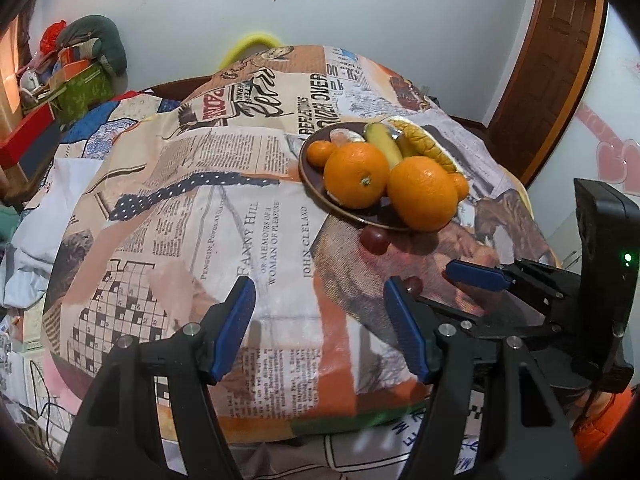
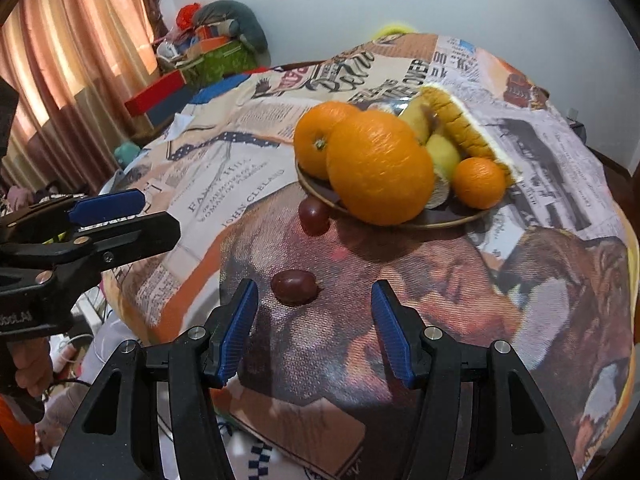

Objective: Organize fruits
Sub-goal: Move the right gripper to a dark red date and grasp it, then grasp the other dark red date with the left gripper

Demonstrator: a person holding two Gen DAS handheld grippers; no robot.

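A dark plate (image 1: 352, 216) (image 2: 448, 221) on the newspaper-print cloth holds two big oranges (image 1: 356, 175) (image 2: 378, 168), small tangerines (image 1: 320, 153) (image 2: 479, 182), a banana (image 1: 383, 145) and a corn cob (image 1: 428, 148) (image 2: 464, 120). One red grape (image 1: 374, 238) (image 2: 315, 216) lies against the plate's near rim. A second grape (image 2: 295, 287) (image 1: 414, 285) lies on the cloth just ahead of my open right gripper (image 2: 314, 326), between its fingertips. My left gripper (image 1: 320, 326) is open and empty, left of the grapes.
The table is a round cloth-covered top (image 1: 224, 216) that drops off at its near edge. Boxes and a stuffed toy (image 1: 80, 68) are piled at the back left by the curtain (image 2: 72, 52). A wooden door (image 1: 552, 72) stands at the right.
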